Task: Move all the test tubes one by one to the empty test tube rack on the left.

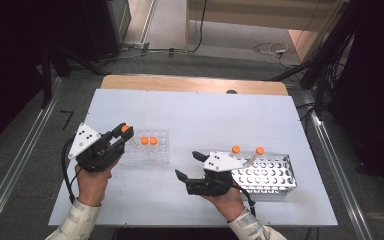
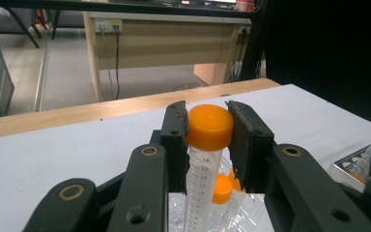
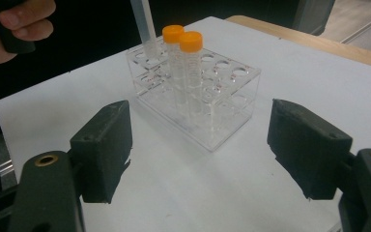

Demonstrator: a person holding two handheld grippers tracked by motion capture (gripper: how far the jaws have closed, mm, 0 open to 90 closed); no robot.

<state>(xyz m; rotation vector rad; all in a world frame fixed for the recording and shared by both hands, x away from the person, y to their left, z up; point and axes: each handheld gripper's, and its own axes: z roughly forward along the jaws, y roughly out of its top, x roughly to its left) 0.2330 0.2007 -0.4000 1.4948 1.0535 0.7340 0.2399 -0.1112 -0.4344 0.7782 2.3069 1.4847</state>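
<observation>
Pinching an orange-capped tube (image 2: 207, 145) by its cap, the left gripper (image 1: 121, 134) is holding it over the clear rack (image 1: 147, 152); the right gripper (image 1: 189, 166) is resting spread wide, nearer and to the right.

The high view is looking down from above the person's side, while both gripper views are looking level and close, sharing the clear acrylic tube rack (image 1: 147, 150) (image 3: 198, 92).

A clear acrylic tube rack (image 1: 147, 150) sits left of centre on the white table (image 1: 200, 115), two orange-capped plastic tubes (image 1: 148, 141) standing in it. At its left edge, the left gripper (image 1: 121, 134) holds a third orange-capped graduated tube (image 2: 207, 140). Lower right lies a perforated metal rack (image 1: 270, 172), with the right gripper (image 1: 189, 165) just left of it.
</observation>
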